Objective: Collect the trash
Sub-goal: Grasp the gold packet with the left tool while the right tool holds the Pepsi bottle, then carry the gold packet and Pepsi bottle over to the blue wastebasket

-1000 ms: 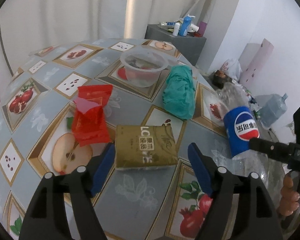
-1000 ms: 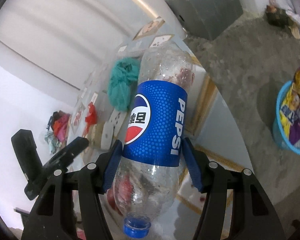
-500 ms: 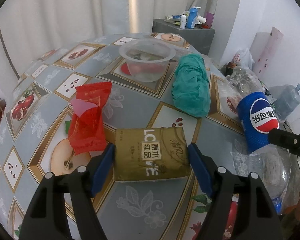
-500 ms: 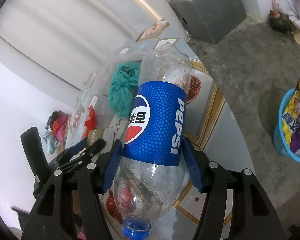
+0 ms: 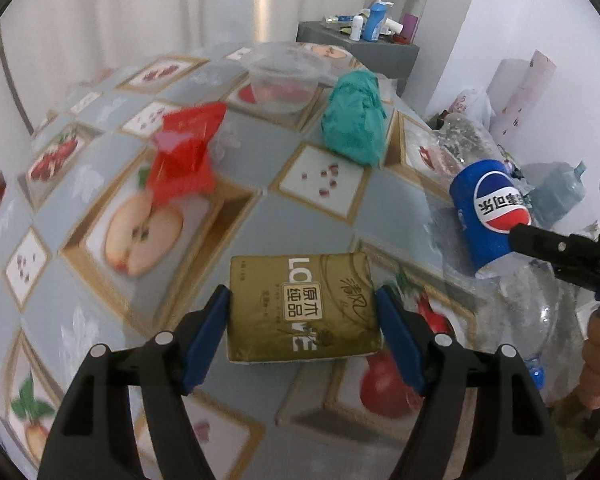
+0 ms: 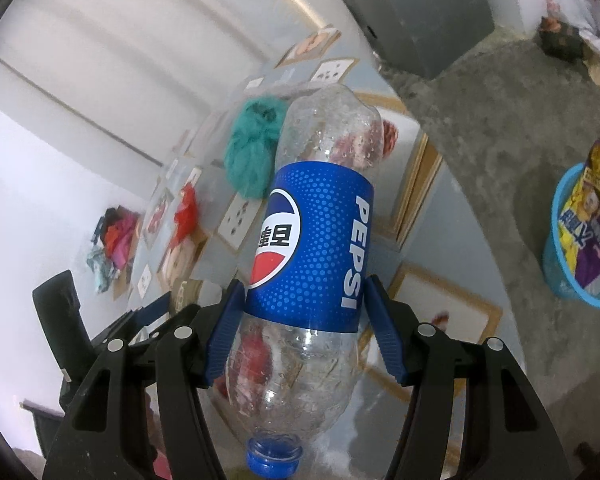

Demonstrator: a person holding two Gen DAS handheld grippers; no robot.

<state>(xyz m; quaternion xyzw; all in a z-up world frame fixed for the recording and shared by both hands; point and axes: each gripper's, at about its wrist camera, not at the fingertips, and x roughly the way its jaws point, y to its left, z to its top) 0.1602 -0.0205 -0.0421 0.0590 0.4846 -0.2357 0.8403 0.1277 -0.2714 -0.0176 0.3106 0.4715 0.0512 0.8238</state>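
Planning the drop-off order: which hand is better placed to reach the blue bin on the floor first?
Right. The right gripper grips the Pepsi bottle beside the table's edge, the blue bin in its view; the left gripper holds the gold packet over the table.

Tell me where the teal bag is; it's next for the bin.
In the left wrist view the teal bag lies on the table, far right of centre, just right of the clear tub and beyond the Pepsi bottle.

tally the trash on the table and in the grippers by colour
Gold: 1, tissue pack in left gripper
Blue-labelled clear: 1, plastic Pepsi bottle in right gripper
Red: 1, crumpled wrapper
Teal: 1, bunched bag
Clear: 1, plastic tub
Total: 5
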